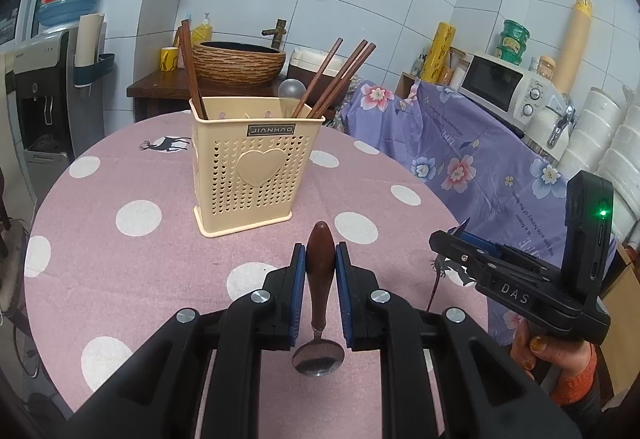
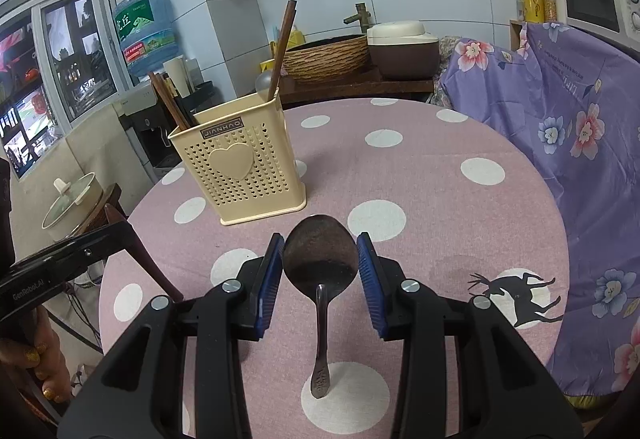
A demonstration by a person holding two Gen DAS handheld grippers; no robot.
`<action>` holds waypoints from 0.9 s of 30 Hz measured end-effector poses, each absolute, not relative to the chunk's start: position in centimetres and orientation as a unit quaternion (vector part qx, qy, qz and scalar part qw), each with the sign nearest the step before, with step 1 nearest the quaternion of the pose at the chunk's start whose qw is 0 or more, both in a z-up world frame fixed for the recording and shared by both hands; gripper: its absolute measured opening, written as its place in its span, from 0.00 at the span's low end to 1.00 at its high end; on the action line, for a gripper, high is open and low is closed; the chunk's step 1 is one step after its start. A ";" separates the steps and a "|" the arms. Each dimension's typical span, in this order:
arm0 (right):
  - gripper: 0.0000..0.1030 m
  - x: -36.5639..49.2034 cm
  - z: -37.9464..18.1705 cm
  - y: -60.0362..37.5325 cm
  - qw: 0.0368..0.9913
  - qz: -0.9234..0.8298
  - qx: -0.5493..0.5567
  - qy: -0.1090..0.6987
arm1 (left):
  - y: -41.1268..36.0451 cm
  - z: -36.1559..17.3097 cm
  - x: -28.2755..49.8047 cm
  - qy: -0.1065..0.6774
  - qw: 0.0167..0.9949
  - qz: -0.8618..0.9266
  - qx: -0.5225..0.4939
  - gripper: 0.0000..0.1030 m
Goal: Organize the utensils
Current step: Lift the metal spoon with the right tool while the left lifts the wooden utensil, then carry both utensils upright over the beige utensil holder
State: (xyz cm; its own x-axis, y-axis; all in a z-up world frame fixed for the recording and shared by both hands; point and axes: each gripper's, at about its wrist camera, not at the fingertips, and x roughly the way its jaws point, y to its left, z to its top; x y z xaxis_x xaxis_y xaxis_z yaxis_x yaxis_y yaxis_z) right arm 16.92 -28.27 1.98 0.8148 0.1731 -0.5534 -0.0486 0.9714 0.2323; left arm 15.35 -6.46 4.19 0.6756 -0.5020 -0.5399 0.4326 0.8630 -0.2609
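A cream perforated utensil holder [image 1: 250,163] stands on the pink dotted table, holding several brown chopsticks [image 1: 332,79] and a clear spoon [image 1: 292,90]; it also shows in the right wrist view [image 2: 240,167]. My left gripper [image 1: 320,259] is shut on a wooden-handled spoon [image 1: 320,271], its metal bowl [image 1: 318,357] toward the camera. My right gripper [image 2: 320,259] is shut on the bowl of a metal spoon [image 2: 320,255], its handle pointing back. The right gripper shows in the left wrist view [image 1: 464,235], and the left gripper in the right wrist view [image 2: 116,223].
The round table [image 2: 440,199] is covered by a pink cloth with white dots. A purple floral cloth [image 2: 580,143] drapes furniture on the right. Behind stand a woven basin [image 1: 240,63], a rice cooker [image 2: 404,47], a microwave [image 1: 504,87] and a water dispenser [image 1: 40,99].
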 end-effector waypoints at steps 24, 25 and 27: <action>0.37 27.4 17.0 -22.1 0.977 0.130 0.061 0.159 | -4.2 18.0 23.1 0.194 0.954 -0.224 -0.035 0.16; 0.37 28.4 18.0 -21.7 0.979 0.125 0.060 0.147 | -4.1 19.2 24.1 0.190 0.957 -0.218 -0.033 0.16; 0.37 30.2 19.2 -20.9 0.982 0.120 0.056 0.135 | -3.9 20.5 25.6 0.184 0.960 -0.207 -0.037 0.16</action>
State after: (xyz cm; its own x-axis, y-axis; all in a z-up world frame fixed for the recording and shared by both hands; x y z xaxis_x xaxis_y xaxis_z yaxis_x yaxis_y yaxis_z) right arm 30.17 -20.90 19.19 0.9350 0.2503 -0.2514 -0.2204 0.9651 0.1414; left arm 25.62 -3.88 20.53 0.8468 -0.4113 -0.3372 0.3841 0.9115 -0.1471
